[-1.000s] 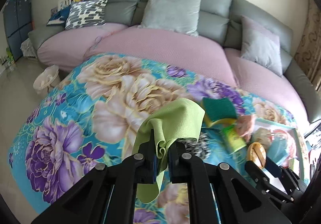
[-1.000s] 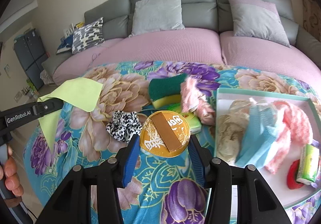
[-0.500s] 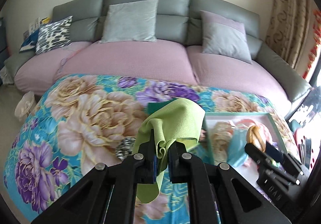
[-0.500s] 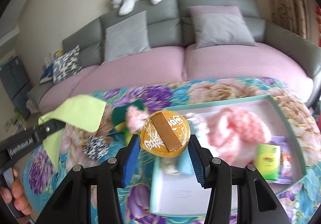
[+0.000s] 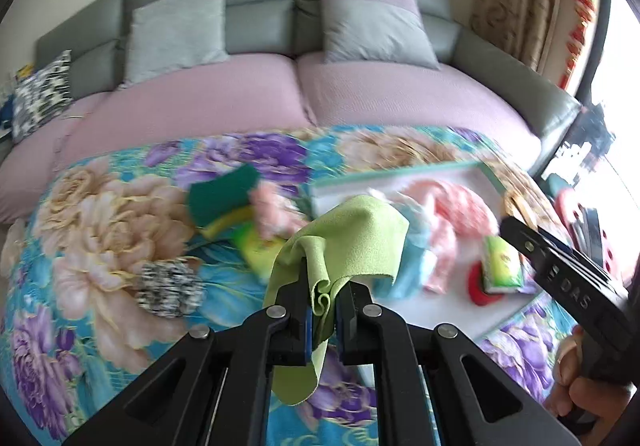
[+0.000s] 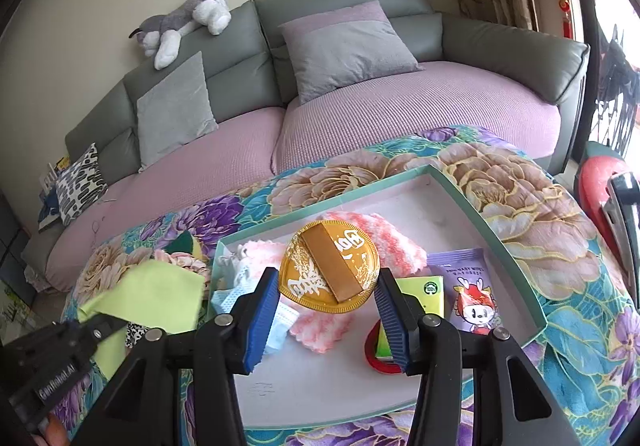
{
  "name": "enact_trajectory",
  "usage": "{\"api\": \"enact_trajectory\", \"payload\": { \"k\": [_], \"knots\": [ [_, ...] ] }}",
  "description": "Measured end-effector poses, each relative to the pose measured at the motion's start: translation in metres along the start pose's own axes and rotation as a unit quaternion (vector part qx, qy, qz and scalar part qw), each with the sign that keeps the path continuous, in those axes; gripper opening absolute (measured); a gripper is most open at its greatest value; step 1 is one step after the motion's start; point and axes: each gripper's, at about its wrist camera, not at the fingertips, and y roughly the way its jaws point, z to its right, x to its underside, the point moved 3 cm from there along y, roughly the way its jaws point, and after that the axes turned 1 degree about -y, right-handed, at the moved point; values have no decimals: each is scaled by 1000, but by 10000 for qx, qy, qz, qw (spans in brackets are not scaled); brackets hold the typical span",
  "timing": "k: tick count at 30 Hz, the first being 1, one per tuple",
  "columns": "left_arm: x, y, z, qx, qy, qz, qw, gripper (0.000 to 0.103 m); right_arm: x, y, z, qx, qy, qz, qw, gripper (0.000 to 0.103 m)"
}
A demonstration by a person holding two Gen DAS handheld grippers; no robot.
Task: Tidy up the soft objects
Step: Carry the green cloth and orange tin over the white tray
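Note:
My left gripper (image 5: 323, 300) is shut on a lime green cloth (image 5: 352, 238) that drapes over and below its fingers, held above the near left corner of the teal-rimmed tray (image 5: 400, 172). My right gripper (image 6: 328, 300) is shut on a round gold disc (image 6: 329, 266) with a brown band, held over the tray (image 6: 516, 266). In the tray lie a pink fluffy cloth (image 6: 394, 242), a light blue face mask (image 6: 280, 322), a green packet (image 6: 430, 292) and a purple wipes packet (image 6: 470, 286). The green cloth (image 6: 160, 294) shows at lower left of the right wrist view.
On the floral blanket (image 5: 100, 214) left of the tray lie a green and yellow sponge (image 5: 224, 198), a pink fluffy piece (image 5: 272, 206) and a black-and-white scrunchie (image 5: 168, 288). Behind is a pink and grey sofa (image 6: 400, 114) with cushions and a plush dog (image 6: 184, 20).
Both grippers have swept to the right, from over the blanket to over the tray, rolling as they went. Each keeps its hold: the left on the cloth, the right on the disc.

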Motion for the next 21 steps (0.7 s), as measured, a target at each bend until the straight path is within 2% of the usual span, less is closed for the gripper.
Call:
{"api": "enact_trajectory", "payload": {
  "k": [5,9,21],
  "knots": [
    [12,29,30,273,294,-427,9983,8,2,5,8,173,-35,-93,9998,52],
    [19,54,44,444,333,-710,9959,8,4,11,14,126,36,-157,9998,52],
    [6,98,58,523,239,-755,9955,8,4,28,31,81,293,-256,9992,52]
  ]
}}
